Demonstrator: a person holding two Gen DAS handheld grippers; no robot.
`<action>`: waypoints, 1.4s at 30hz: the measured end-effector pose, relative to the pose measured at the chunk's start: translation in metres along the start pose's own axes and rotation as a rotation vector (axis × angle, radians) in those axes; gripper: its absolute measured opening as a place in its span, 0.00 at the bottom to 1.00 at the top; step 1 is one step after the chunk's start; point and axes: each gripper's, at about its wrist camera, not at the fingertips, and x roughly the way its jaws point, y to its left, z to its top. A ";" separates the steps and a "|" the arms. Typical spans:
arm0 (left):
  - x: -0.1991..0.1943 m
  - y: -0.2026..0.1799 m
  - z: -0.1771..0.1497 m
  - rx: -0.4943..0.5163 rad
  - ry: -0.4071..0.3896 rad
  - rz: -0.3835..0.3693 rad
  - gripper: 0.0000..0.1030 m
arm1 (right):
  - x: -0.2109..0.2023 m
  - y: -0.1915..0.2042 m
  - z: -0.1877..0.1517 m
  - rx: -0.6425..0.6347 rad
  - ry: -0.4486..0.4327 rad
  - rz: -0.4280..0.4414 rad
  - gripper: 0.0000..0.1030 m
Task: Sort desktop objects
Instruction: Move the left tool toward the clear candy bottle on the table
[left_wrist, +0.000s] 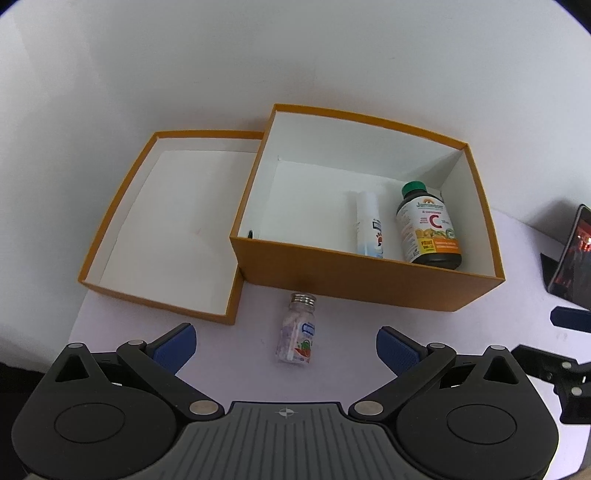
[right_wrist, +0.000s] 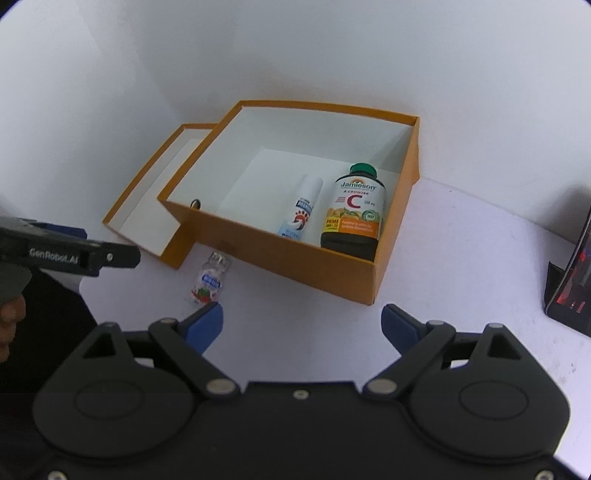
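A small clear bottle with a silver cap (left_wrist: 297, 328) lies on the white table just in front of the orange box (left_wrist: 354, 280); it also shows in the right wrist view (right_wrist: 208, 282). My left gripper (left_wrist: 286, 347) is open, its blue pads on either side of the bottle's lower end. Inside the box (right_wrist: 295, 258) lie a dark vitamin C bottle with a green cap (left_wrist: 430, 227) (right_wrist: 352, 210) and a white tube (left_wrist: 369, 225) (right_wrist: 301, 212). My right gripper (right_wrist: 303, 325) is open and empty, in front of the box's near corner.
The box's orange lid (left_wrist: 159, 229) (right_wrist: 147, 206) lies open side up, left of the box and partly under it. A dark phone on a stand (left_wrist: 572, 254) (right_wrist: 570, 280) is at the right. The left gripper's body (right_wrist: 70, 253) shows at the left of the right wrist view.
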 end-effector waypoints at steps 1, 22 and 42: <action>0.000 -0.001 0.000 -0.001 0.001 0.003 1.00 | 0.000 -0.001 -0.001 -0.003 0.003 0.003 0.90; -0.021 -0.043 -0.009 0.064 -0.032 0.017 1.00 | -0.009 -0.025 -0.020 0.051 0.001 0.045 0.90; -0.015 -0.049 -0.009 0.076 -0.020 0.010 1.00 | -0.006 -0.026 -0.017 0.079 0.019 0.047 0.90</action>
